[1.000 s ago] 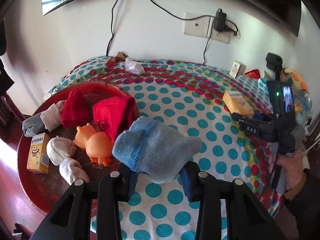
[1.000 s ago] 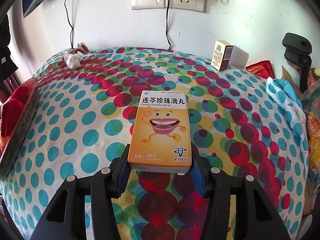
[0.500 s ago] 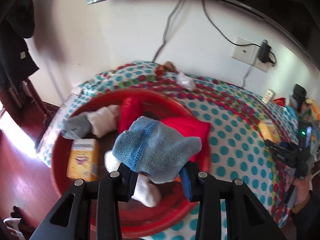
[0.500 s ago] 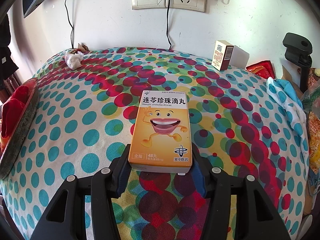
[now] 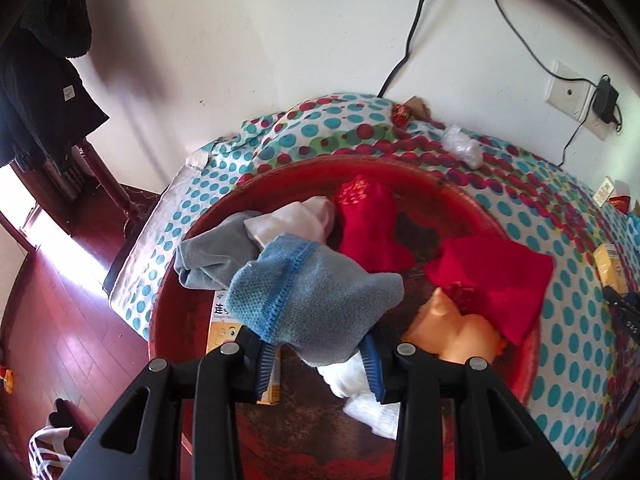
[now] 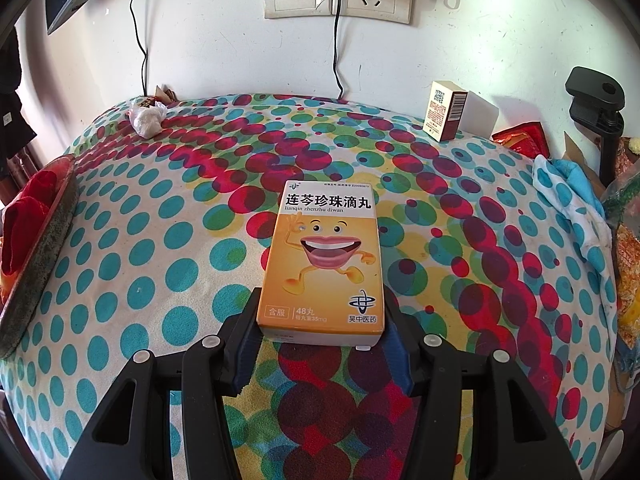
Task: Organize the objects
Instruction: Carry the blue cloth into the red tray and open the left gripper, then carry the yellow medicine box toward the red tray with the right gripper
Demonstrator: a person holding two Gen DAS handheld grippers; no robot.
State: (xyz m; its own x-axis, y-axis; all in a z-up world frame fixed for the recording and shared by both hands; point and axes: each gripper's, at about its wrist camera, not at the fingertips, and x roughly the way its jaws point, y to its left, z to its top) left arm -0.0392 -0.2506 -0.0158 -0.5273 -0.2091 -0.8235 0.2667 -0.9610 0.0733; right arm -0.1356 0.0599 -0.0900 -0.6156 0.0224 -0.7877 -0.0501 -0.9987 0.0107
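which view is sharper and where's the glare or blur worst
Right wrist view is sharper: print on the orange box reads cleanly. Left wrist view is softer, with blown-out sunlight on the floor and the wall smeared at upper left. Both bend at the fisheye edges.

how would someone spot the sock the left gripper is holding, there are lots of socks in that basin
Find the big round red basin on the dotted tablecloth. The blue sock hangs above it, pinched in the left gripper. It alone is blue knit with a bright stitched band; the rest are red, white or grey.
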